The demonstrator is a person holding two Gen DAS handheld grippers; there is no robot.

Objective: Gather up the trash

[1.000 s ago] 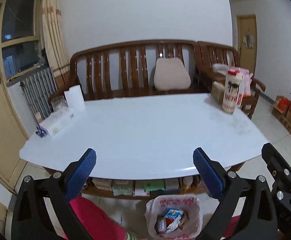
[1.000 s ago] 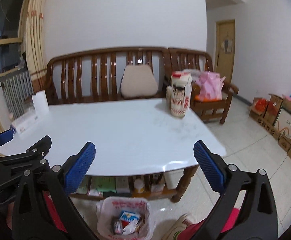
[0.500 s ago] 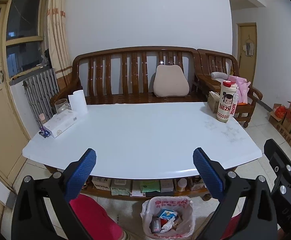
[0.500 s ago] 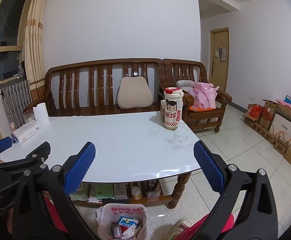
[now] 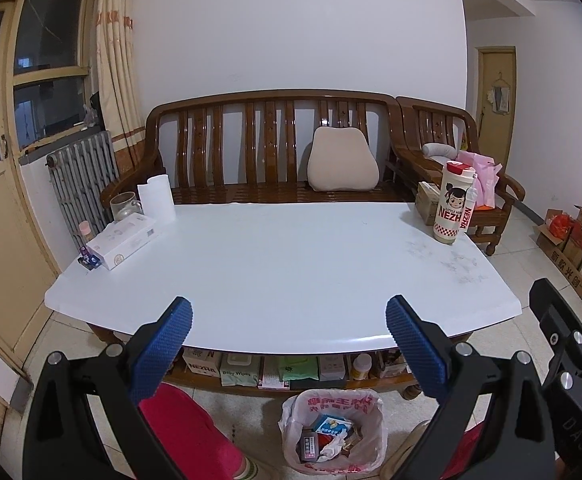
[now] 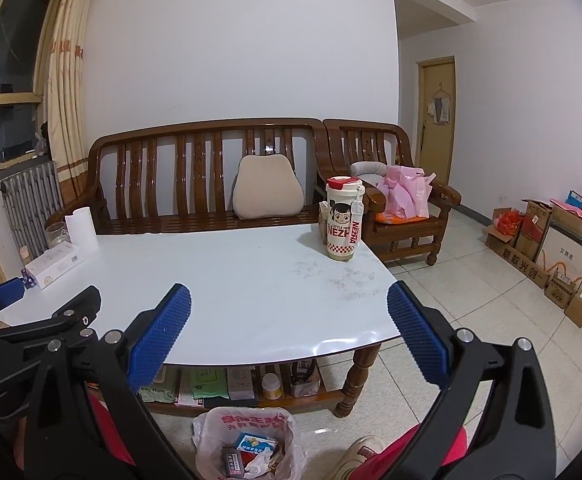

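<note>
Both tools held wide apart and empty above the near edge of the table, with the trash bin on the floor below.

Left wrist view: the left tool [image 5: 289, 320] gapes with nothing between its blue pads; the trash bin [image 5: 333, 432], bag-lined and holding wrappers, sits on the floor just under and ahead of it, and the table [image 5: 275, 264] carries no loose litter I can see. Right wrist view: the right tool [image 6: 289, 320] is likewise spread and empty, the bin [image 6: 247, 446] below and slightly left. Best to scan the table ends before reaching: tissue box [image 6: 53, 264], cartoon-printed tumbler [image 6: 343, 218] look like keepers, not trash.
</note>
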